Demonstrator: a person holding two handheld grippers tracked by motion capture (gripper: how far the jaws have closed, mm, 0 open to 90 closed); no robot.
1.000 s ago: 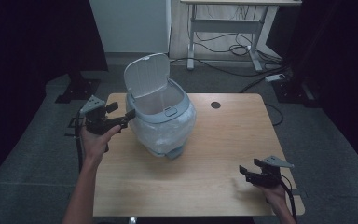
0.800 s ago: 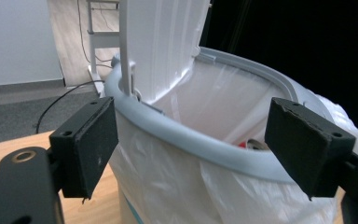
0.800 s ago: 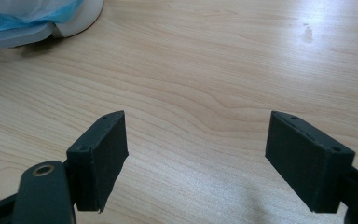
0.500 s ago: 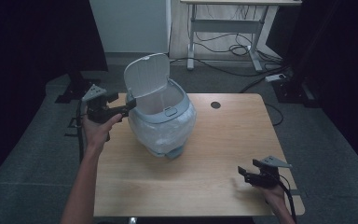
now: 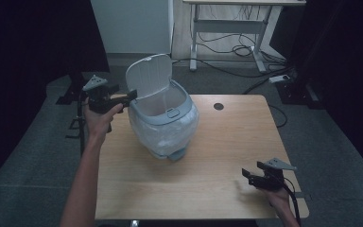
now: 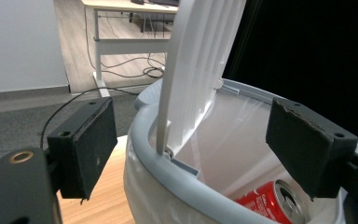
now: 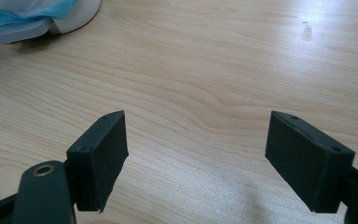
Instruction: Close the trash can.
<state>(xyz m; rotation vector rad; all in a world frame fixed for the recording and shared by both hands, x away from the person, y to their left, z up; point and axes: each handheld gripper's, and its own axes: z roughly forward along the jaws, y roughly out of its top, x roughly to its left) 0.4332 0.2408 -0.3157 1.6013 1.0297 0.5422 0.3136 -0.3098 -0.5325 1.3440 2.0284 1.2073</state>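
A light grey pedal bin [image 5: 163, 118] lined with a clear bag stands on the wooden table [image 5: 208, 179], left of centre. Its white lid [image 5: 149, 75] stands upright. My left gripper [image 5: 131, 97] is open at the bin's left rear rim, by the lid's hinge. In the left gripper view the open gripper [image 6: 196, 140] has its jaws on either side of the raised lid [image 6: 200, 60] and the rim [image 6: 168, 186]. A red drink can [image 6: 270, 203] lies inside the bin. My right gripper [image 5: 246, 177] hovers open near the front right edge, over bare wood [image 7: 196, 158].
A round cable hole [image 5: 218, 106] sits at the table's far middle. Behind the table are a desk frame [image 5: 227, 28], floor cables [image 5: 236, 49] and a white cabinet [image 5: 132, 23]. The bin's foot [image 7: 72, 18] shows in the right gripper view.
My left gripper has risen and moved farther back along the bin's left side, to the lid hinge. The right gripper has barely moved. The bin and lid stay put.
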